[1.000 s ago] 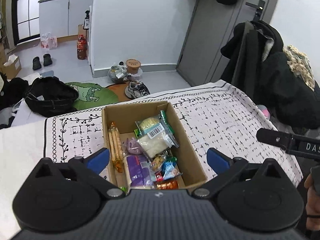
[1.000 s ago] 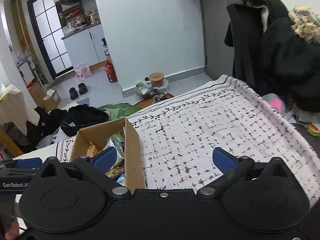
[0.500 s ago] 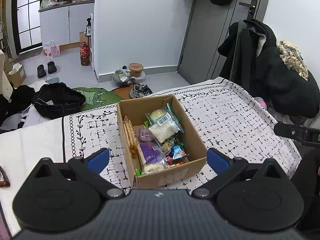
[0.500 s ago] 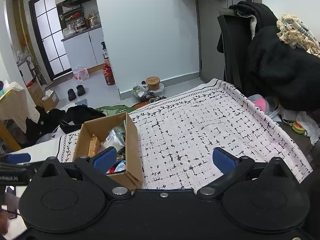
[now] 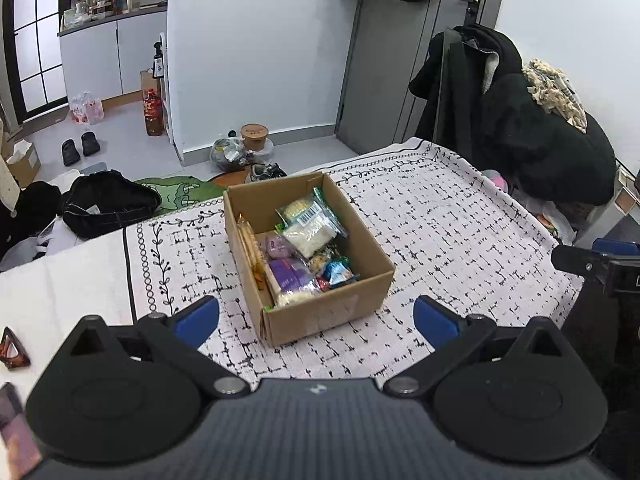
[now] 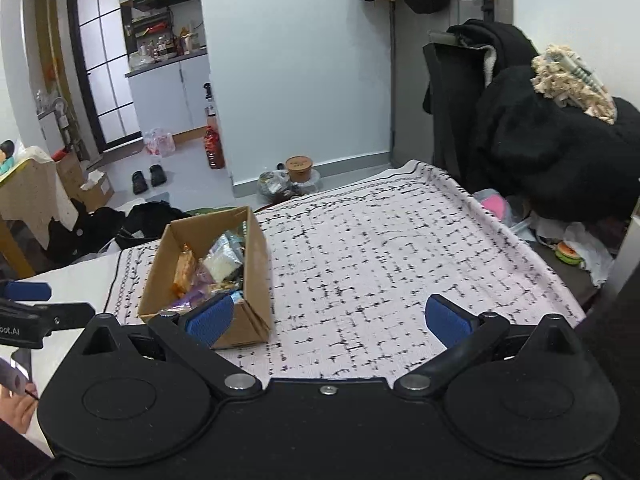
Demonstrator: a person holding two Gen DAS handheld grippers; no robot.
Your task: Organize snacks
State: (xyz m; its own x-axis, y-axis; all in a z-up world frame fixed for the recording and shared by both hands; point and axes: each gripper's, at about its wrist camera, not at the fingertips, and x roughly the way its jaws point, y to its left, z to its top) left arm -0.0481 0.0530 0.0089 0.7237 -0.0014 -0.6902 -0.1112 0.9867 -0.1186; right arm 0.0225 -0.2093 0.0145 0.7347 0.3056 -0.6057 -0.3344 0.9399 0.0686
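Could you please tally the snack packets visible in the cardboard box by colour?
Purple plastic packets: 2
Clear bag of white pieces: 1
Long orange biscuit packet: 1
Green-edged packet: 1
Blue shiny wrapper: 1
Total: 6 that I can tell apart in the brown cardboard box; others may lie hidden underneath.

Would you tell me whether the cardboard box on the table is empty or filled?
Filled. The open-topped cardboard box holds packaged snacks across its floor, including a clear bag of white pieces and a purple packet.
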